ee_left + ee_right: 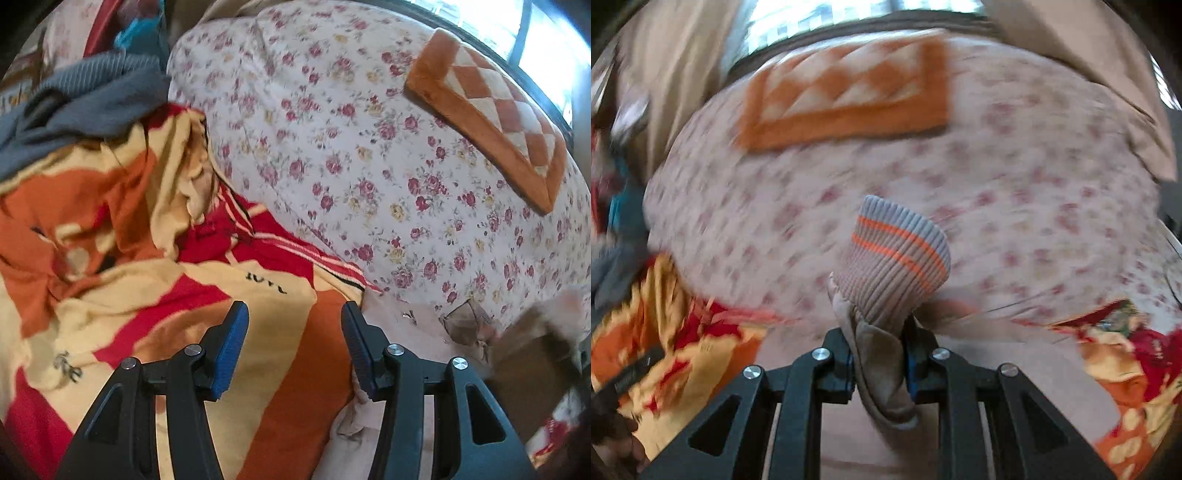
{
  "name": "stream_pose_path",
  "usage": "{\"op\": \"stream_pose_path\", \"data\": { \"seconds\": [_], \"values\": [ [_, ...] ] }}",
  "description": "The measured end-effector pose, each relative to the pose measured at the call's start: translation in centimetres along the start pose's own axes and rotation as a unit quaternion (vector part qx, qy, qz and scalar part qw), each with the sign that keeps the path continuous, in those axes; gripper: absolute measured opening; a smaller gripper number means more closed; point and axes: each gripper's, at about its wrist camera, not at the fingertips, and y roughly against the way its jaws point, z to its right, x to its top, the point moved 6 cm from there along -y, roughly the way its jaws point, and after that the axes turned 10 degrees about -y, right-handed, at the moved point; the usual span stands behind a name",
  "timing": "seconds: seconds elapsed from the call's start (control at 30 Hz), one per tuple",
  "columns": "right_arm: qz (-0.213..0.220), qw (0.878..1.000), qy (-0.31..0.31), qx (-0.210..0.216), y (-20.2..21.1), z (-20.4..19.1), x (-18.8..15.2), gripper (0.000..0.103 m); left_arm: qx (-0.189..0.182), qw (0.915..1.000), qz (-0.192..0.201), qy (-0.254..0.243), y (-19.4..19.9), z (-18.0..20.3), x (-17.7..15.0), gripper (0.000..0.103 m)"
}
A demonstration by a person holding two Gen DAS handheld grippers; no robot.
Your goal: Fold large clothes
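Note:
My right gripper (877,332) is shut on a beige garment's sleeve (879,369). Its ribbed cuff (897,254), striped grey and orange, sticks up beyond the fingers. This view is blurred by motion. In the left wrist view my left gripper (294,310) is open with nothing between its blue pads (229,354). It hangs over the edge of a red, orange and yellow blanket (147,258). More pale beige cloth (402,332) lies just right of the left gripper on the bed.
A floral bedsheet (369,147) covers the bed. An orange chequered cushion (487,110) lies at its far side under a bright window (517,29). A grey knit garment (85,103) is heaped at the upper left. A blurred brown shape (528,362) sits at the lower right.

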Motion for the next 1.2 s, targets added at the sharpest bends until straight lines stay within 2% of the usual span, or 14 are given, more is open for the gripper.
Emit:
{"op": "stream_pose_path", "data": {
  "seconds": [0.17,0.23,0.3,0.37,0.57,0.7,0.77,0.83,0.87,0.9,0.97,1.07,1.13,1.2],
  "values": [
    [-0.058,0.997,0.05,0.008,-5.3,-4.2,-5.6,0.027,-0.005,0.9998,-0.01,0.016,-1.1,-0.3,0.0,0.04],
    [-0.107,0.993,0.047,0.033,-7.3,-4.4,-8.1,0.039,-0.006,0.9997,-0.011,0.019,-1.2,-0.4,0.0,0.04],
    [-0.171,0.981,0.039,0.082,-8.4,-4.5,-10.8,0.054,-0.006,0.9997,-0.012,0.022,-1.3,-0.6,0.0,0.04],
    [-0.199,0.973,0.038,0.111,-8.0,-4.5,-12.2,0.058,-0.001,0.9997,-0.012,0.022,-1.3,-0.7,0.0,0.04],
    [-0.161,0.972,0.078,0.152,0.6,-0.3,-10.9,0.062,-0.004,1.0,-0.005,0.0,-1.1,0.8,-0.1,0.04],
    [-0.09,0.987,0.09,0.098,6.3,8.6,-8.1,0.062,-0.06,0.9961,0.032,-0.056,0.0,5.6,0.1,0.04],
    [-0.043,0.995,0.073,0.044,8.0,14.2,-6.5,0.062,-0.112,0.9856,0.057,-0.114,0.8,10.1,-0.3,0.04],
    [-0.002,1.0,0.029,0.004,9.4,20.2,-5.4,0.062,-0.142,0.9721,0.062,-0.176,1.0,14.0,-1.4,0.04],
    [0.017,0.999,-0.001,-0.027,9.9,23.7,-5.5,0.056,-0.156,0.9648,0.051,-0.206,0.5,15.8,-2.4,0.036],
    [0.02,0.999,-0.019,-0.036,9.8,25.6,-5.6,0.039,-0.162,0.9603,0.036,-0.224,-0.2,16.9,-3.2,0.026],
    [-0.021,0.996,-0.063,-0.061,8.7,29.1,-6.0,0.022,-0.13,0.96,-0.007,-0.248,-2.6,17.6,-4.9,0.015],
    [-0.007,0.999,-0.048,-0.008,8.1,27.5,-4.9,0.017,-0.046,0.97,-0.075,-0.227,-6.3,14.8,-6.5,0.013],
    [-0.006,0.999,-0.036,0.02,7.2,25.8,-4.5,0.017,-0.052,0.9752,-0.119,-0.179,-8.2,12.8,-7.8,0.013],
    [-0.044,0.998,-0.031,0.037,4.4,23.9,-5.3,0.017,-0.062,0.9785,-0.111,-0.162,-8.0,12.5,-7.8,0.013]
  ]
}}
